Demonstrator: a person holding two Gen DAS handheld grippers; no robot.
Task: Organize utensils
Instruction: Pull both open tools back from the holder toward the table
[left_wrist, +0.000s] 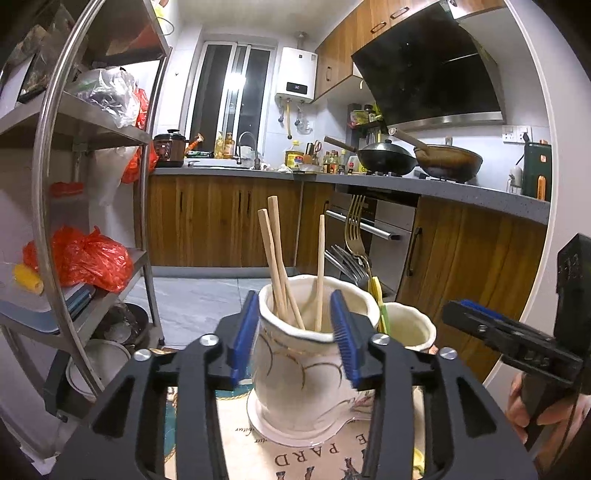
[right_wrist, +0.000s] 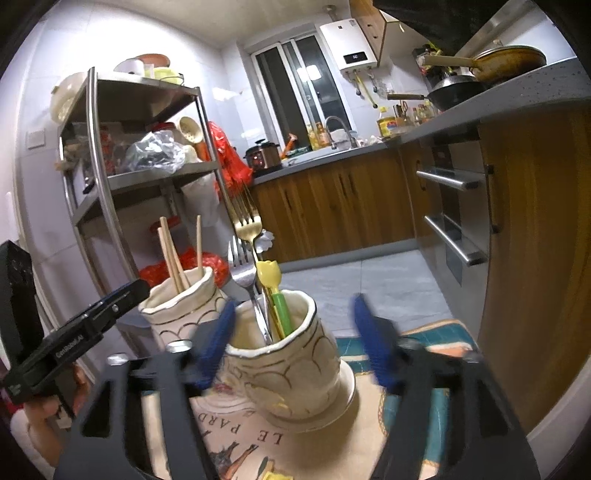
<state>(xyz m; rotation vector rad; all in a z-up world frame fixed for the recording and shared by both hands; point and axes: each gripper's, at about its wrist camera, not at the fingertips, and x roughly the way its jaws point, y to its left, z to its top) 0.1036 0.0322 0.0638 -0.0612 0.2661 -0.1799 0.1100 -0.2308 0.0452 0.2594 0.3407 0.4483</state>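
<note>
- Left gripper (left_wrist: 293, 334) had its blue pads parted on either side of the cream holder (left_wrist: 306, 369) with the wooden chopsticks (left_wrist: 277, 254); whether the pads touched its rim I could not tell.
- Right gripper (right_wrist: 295, 332) stood wide around the second holder (right_wrist: 284, 354), which held forks (right_wrist: 242, 269) and a green-and-yellow utensil (right_wrist: 275, 295); the right pad was clear of it.
- The two holders stood just beside each other on a printed mat (right_wrist: 236, 439).
- Beyond the fingers: grey tile floor (left_wrist: 195, 299), wood-fronted cabinets (left_wrist: 221, 218), grey counter (left_wrist: 461, 192) with woks (left_wrist: 388, 157), and a steel rack (left_wrist: 74, 122) to the left.
</note>
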